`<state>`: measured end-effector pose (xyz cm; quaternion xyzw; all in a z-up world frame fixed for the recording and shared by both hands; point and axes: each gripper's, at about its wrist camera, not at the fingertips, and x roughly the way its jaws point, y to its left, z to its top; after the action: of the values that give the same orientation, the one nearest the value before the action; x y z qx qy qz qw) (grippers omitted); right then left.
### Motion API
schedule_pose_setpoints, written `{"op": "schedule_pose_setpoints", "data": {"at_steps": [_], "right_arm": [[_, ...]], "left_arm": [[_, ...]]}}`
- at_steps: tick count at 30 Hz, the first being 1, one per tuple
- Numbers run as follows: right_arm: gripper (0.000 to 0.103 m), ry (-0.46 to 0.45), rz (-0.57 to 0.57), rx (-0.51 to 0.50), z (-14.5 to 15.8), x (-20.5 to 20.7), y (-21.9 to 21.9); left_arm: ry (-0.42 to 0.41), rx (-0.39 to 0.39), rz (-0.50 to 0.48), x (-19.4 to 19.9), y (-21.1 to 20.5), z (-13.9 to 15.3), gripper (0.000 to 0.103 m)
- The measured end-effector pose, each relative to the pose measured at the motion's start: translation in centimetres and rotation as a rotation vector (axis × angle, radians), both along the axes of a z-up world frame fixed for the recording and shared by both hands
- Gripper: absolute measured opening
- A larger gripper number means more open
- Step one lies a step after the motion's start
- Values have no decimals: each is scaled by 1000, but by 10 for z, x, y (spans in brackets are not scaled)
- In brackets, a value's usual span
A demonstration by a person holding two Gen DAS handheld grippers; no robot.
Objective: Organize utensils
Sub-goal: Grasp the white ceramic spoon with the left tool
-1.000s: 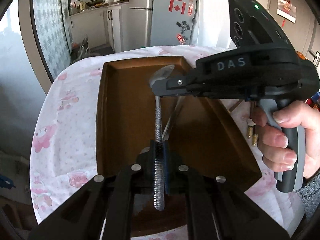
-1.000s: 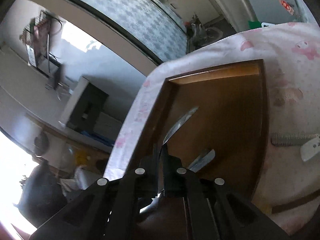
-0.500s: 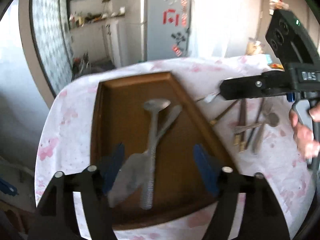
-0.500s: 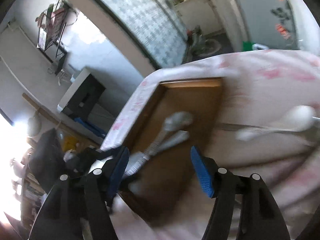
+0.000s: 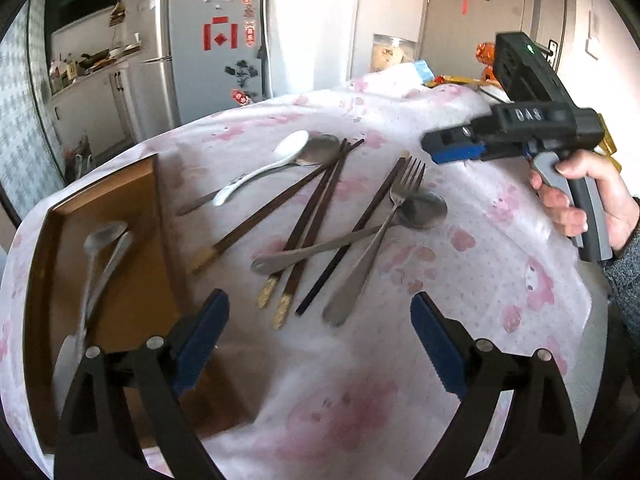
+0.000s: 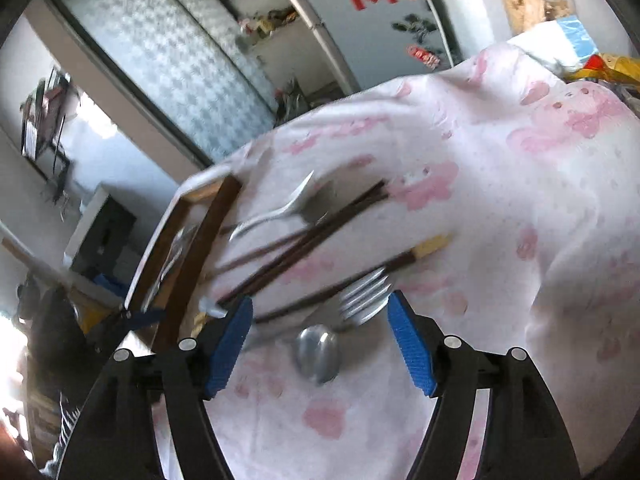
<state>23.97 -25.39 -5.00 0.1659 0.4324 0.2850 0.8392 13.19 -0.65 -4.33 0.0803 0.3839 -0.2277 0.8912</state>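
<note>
Bench draped in a pink-printed cloth, bearing a brown wooden tray at its left. Inside the tray lie a metal spoon and a knife. Loose on the cloth beside it: dark chopsticks, a fork, a white ceramic spoon. Left gripper, jaws just widened, empty above the cloth. Right gripper, jaws apart, empty, over a steel spoon.

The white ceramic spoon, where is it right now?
In the left wrist view the white ceramic spoon lies on the tablecloth, right of the wooden tray, beside the chopsticks.
</note>
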Motion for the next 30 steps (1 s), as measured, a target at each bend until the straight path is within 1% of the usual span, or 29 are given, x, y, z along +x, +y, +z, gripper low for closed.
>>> {"op": "schedule_pose_setpoints", "data": {"at_steps": [1, 2, 5, 7, 8, 10, 11, 12, 13, 14, 15, 16, 17, 18, 20, 22, 25, 26, 27, 28, 30], "right_arm": [[63, -8, -1, 14, 2, 8, 2], [61, -13, -2, 27, 3, 14, 4], [58, -5, 19, 78, 4, 42, 17], [56, 11, 35, 78, 1, 61, 37], [54, 15, 41, 57, -1, 70, 48], [46, 15, 45, 10, -5, 80, 63], [43, 20, 46, -30, -8, 86, 73], [37, 29, 41, -73, -11, 90, 79], [35, 41, 35, -123, -15, 94, 86], [33, 59, 40, -152, -21, 97, 92], [28, 65, 48, -160, -24, 99, 94], [18, 56, 47, -184, -25, 99, 96], [15, 46, 45, -199, -25, 98, 96], [13, 27, 48, -200, -23, 96, 96], [11, -24, 94, -174, -13, 84, 96], [7, -56, 132, -136, -3, 71, 93], [4, -82, 174, -82, 15, 52, 85], [4, -95, 183, -76, 23, 43, 82], [4, -103, 191, -70, 29, 38, 83], [4, -106, 200, -61, 35, 32, 82], [4, -126, 209, -62, 49, 19, 83]], "left_arm": [[-5, 5, 3, 1, -4, 1, 94], [-14, 8, 5, 6, -5, 2, 94], [-20, 1, 21, 23, -5, 5, 94], [-8, -8, 45, 37, -2, 5, 94], [-2, -15, 52, 41, 0, 6, 94], [9, -24, 61, 48, 3, 6, 94], [9, -24, 65, 52, 5, 6, 94], [7, -22, 67, 55, 5, 6, 94], [4, -20, 67, 56, 6, 6, 94], [-1, -14, 70, 59, 7, 7, 94], [-2, -12, 69, 61, 8, 7, 94], [-3, -10, 68, 64, 8, 7, 94], [-6, -7, 70, 66, 9, 8, 94], [-9, -3, 70, 67, 9, 8, 94], [-13, 10, 70, 71, 8, 7, 94], [-3, 49, 89, 74, 7, 4, 94], [-12, 57, 89, 74, 2, 5, 94], [-9, 55, 84, 74, 0, 6, 92], [-2, 51, 75, 73, -2, 6, 82], [6, 47, 65, 72, -4, 6, 76], [29, 41, 49, 70, -10, 7, 58]]}}
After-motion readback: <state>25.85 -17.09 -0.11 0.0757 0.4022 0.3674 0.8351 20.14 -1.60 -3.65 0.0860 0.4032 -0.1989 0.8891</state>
